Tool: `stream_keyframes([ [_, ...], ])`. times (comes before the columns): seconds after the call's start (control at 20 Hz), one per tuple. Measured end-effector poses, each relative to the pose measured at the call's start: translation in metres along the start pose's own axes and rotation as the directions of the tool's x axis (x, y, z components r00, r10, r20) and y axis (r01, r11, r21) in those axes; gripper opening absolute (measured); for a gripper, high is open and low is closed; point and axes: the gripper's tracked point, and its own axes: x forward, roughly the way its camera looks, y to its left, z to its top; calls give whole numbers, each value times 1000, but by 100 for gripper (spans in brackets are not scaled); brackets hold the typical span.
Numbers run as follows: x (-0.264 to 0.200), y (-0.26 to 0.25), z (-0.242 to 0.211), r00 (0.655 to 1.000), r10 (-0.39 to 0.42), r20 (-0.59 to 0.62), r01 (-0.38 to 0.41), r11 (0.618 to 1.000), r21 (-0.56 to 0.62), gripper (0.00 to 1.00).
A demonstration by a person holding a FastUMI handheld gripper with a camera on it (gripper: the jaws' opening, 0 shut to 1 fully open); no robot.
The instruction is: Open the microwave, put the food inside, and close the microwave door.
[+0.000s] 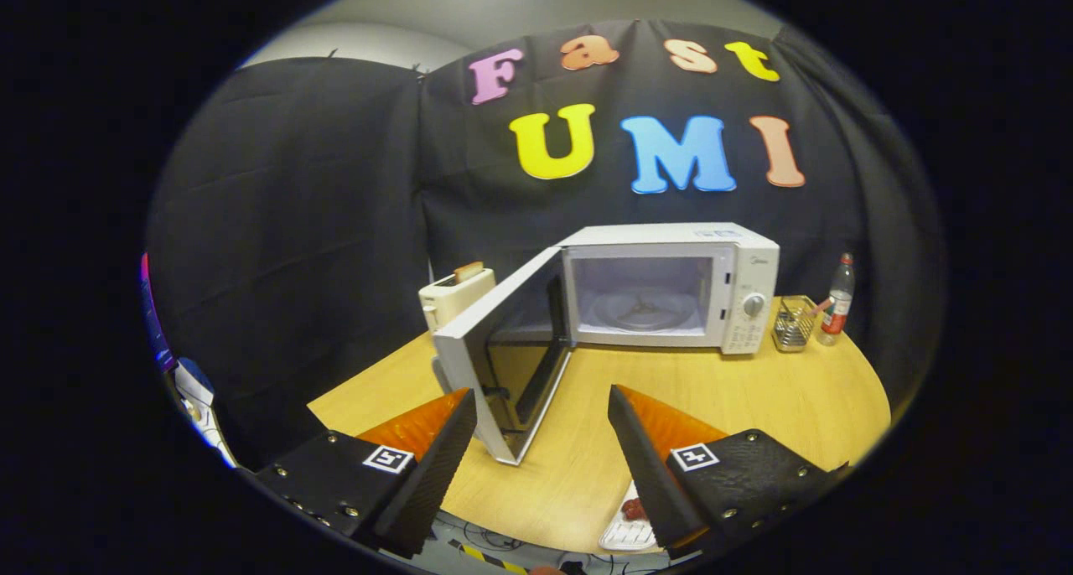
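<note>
Jaws apart, gripper (543, 401) empty, microwave (662, 288) open, turntable bare

Readable markings: hardly any

Beyond the tool (542, 407), the microwave (662, 286) bore a small brand mark above its dial, too blurred to read; the bottle (837, 300) label was likewise illegible, and each finger carried a square coded tag.

Just one fisheye cam riding on the gripper (542, 407), looking forward along its spread-apart fingers and slightly down at the table (754, 399). It sits back near the table's front edge, facing the microwave (671, 286) and the cloth wall.
</note>
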Motion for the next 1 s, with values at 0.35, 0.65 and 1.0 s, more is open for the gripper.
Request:
stream_keyframes([
  [0.35,-15,-101,-29,980,-183,-81,192,974,122,99],
  [0.65,-20,-147,-76,951,-243,-189,284,928,240,99],
  [1.0,-16,-155,-128,931,-209,-300,315,875,368,93],
])
